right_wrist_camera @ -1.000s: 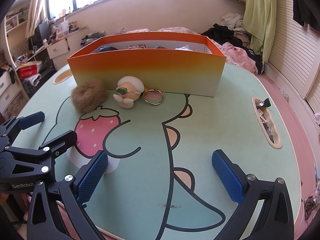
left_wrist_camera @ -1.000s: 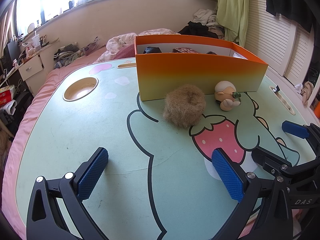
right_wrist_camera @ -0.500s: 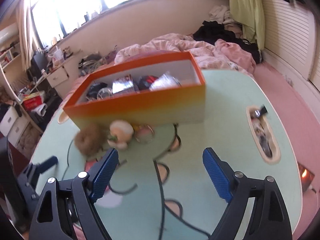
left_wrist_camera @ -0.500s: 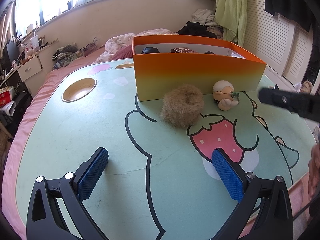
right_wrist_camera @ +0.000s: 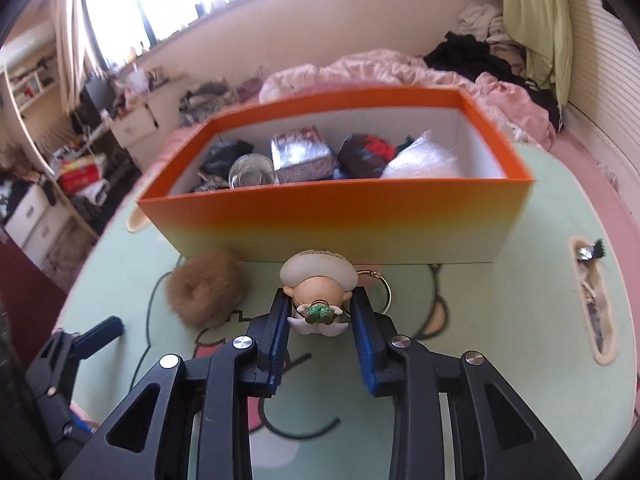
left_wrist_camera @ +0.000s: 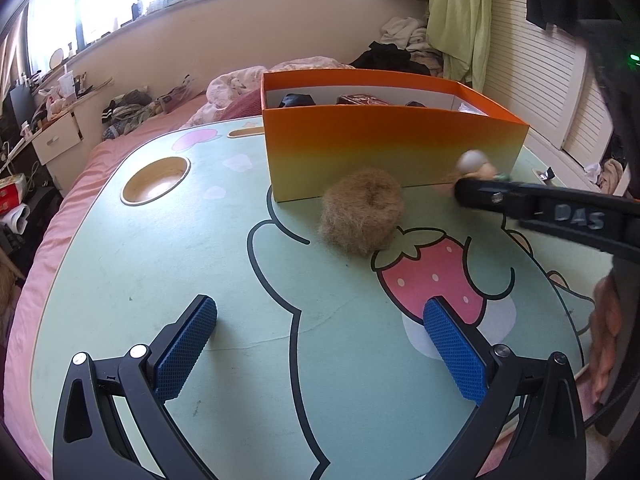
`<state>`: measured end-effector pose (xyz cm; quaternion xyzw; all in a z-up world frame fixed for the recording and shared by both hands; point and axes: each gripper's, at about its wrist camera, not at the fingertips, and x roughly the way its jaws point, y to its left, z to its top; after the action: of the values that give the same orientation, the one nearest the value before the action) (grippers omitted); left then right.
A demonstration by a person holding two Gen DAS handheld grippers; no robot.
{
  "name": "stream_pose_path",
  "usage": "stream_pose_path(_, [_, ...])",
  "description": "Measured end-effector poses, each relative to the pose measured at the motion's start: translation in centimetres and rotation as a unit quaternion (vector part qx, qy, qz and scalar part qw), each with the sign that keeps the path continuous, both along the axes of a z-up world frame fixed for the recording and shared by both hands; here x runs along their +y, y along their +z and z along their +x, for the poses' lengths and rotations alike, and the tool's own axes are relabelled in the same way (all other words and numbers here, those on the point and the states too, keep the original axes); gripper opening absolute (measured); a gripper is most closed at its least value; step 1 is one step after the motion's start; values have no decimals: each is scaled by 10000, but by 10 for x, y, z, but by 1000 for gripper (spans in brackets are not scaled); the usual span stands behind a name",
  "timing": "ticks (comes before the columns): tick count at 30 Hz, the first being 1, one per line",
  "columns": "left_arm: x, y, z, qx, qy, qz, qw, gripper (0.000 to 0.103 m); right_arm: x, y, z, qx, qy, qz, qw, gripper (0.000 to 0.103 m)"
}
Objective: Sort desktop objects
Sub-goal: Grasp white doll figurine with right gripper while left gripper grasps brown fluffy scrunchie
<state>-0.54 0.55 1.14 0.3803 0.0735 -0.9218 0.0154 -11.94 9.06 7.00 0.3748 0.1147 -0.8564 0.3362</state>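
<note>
Right gripper (right_wrist_camera: 320, 320) seemingly around figurine (right_wrist_camera: 318, 288), beside box (right_wrist_camera: 340, 220).

Black plastic tongs (right_wrist_camera: 320, 320), blue textured pads (left_wrist_camera: 454, 346), silver screws, "DAS" marking, poss. bare hand (left_wrist_camera: 606, 332)

The little toy figure (left_wrist_camera: 472, 164) is blurry in the left wrist view, and the black arm of the right gripper (left_wrist_camera: 540, 204) covers its lower half. In the right wrist view the blue pads (right_wrist_camera: 280, 344) hide the toy's sides, so you cannot tell if they really touch it. The gold ring (right_wrist_camera: 382, 286) is half hidden behind one pad. The near wall of the orange box (right_wrist_camera: 340, 220) hides the bottoms of the things inside, and the dark bundles there are too mixed up to name. The fluffy brown ball (left_wrist_camera: 362, 212) hides part of the box's bottom edge. The surface (left_wrist_camera: 140, 280) is cut off at the picture's bottom.
</note>
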Motion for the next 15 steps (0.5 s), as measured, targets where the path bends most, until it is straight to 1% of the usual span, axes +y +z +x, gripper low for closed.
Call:
stream_pose_path(3, [-1,5,-4,-30,-80,123,9999,103,20,17,4,99,-68,-244,9996,29])
stream_pose_path(4, [-2,8,-7,-40,-86,252,9996,103,25,23,4,158,-107,-298,9994,29])
stream_pose_path(5, [-2,12,-10,6,-115,382,9992,103,29,27,5,213,-136,-330,9991,29])
stream_pose_path(6, [-1,19,-15,164,-162,447,9987,103,31,32,5,280,-172,-355,9988,29])
stream_pose_path(7, [0,24,-20,241,-137,382,9989,103,32,35,4,317,-197,-370,9986,29])
stream_pose_path(8, [1,28,-29,253,-41,197,9995,102,34,37,4,336,-216,-399,9984,29])
stream_pose_path(9, [3,29,-37,212,38,62,9997,98,36,39,5,329,-225,-436,9983,29])
stream_pose_path(10, [4,29,-46,138,66,-44,9999,80,37,39,4,313,-221,-460,9982,29])
stream_pose_path(11, [5,27,-55,-43,6,-69,10000,67,38,39,5,304,-219,-470,9982,29])
stream_pose_path(12, [5,23,-61,-223,-107,1,9997,37,37,38,6,303,-213,-464,9982,29])
stream_pose_path(13, [6,18,-65,-438,-244,103,9987,38,38,37,6,303,-206,-446,9983,29])
stream_pose_path(15, [6,17,-55,-232,-321,80,9992,38,39,35,6,324,-226,-407,9984,29])
